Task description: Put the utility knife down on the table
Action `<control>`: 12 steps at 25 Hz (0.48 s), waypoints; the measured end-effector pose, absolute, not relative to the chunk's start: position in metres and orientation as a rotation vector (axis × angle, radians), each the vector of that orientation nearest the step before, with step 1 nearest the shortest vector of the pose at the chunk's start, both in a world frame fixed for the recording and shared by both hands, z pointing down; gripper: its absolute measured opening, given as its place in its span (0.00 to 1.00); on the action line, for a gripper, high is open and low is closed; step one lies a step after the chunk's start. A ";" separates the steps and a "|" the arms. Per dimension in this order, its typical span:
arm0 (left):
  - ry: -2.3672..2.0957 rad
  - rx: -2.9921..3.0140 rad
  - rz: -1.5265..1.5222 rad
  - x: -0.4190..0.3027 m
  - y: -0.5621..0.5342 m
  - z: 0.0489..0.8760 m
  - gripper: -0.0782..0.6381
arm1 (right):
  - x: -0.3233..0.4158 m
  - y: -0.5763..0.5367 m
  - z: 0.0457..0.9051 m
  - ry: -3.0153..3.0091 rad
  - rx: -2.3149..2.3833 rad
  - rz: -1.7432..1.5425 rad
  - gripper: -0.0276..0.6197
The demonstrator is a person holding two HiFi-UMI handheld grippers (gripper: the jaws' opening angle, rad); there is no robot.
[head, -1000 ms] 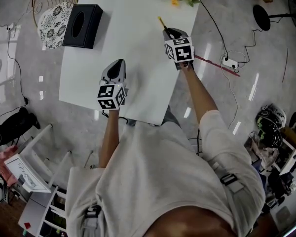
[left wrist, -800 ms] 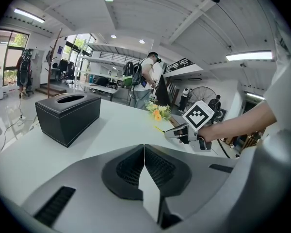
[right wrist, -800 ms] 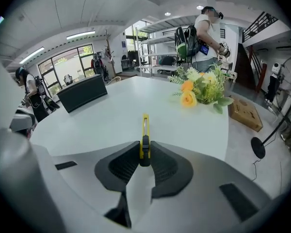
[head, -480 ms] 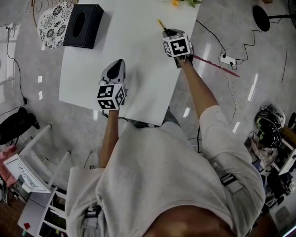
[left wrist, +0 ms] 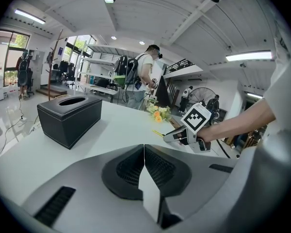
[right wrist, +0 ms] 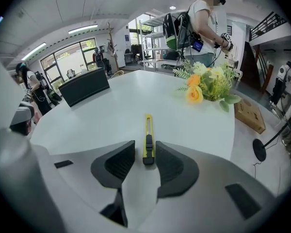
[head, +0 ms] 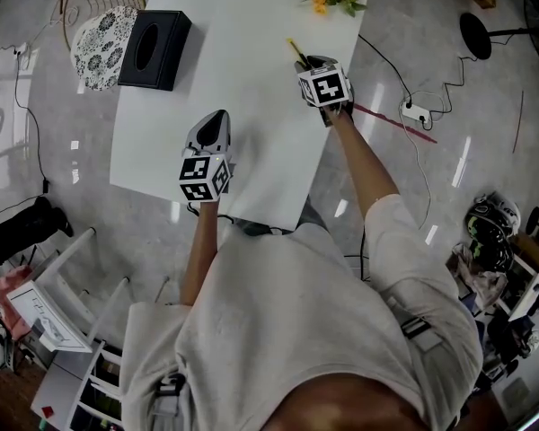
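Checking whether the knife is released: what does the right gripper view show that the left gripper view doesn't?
Only the right gripper view: the right tool, its jaws just opening and clear of the utility knife lying between them on the table. Only the left gripper view: the left tool, jaws together and empty, and the right tool seen from outside. Both: the knife, black tissue box and flowers.

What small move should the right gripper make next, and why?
Probably lift the right gripper back, clear of the knife. Its fingers have just been opening, and the knife lies flat on the table between them, touching neither, so it looks released.
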State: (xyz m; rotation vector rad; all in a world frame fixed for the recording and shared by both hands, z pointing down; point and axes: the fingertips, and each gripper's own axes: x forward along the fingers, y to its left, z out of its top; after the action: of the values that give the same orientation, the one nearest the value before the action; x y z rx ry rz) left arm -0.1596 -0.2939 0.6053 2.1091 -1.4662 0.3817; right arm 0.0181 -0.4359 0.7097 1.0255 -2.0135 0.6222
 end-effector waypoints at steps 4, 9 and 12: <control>-1.472 2.107 0.383 -0.161 -0.293 0.605 0.14 | 0.017 -0.437 0.705 -2.033 1.033 0.601 0.32; -1.474 2.120 0.377 -0.159 -0.293 0.600 0.14 | 0.023 -0.436 0.683 -2.084 1.094 0.557 0.32; -1.474 2.129 0.374 -0.158 -0.293 0.597 0.14 | 0.027 -0.427 0.665 -2.129 1.133 0.538 0.32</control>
State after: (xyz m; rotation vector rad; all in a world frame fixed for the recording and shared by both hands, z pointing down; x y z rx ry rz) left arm -0.1579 -0.2927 0.5968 2.1293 -1.4736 0.3742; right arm 0.0275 -0.4270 0.6652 1.1325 -2.1293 0.5378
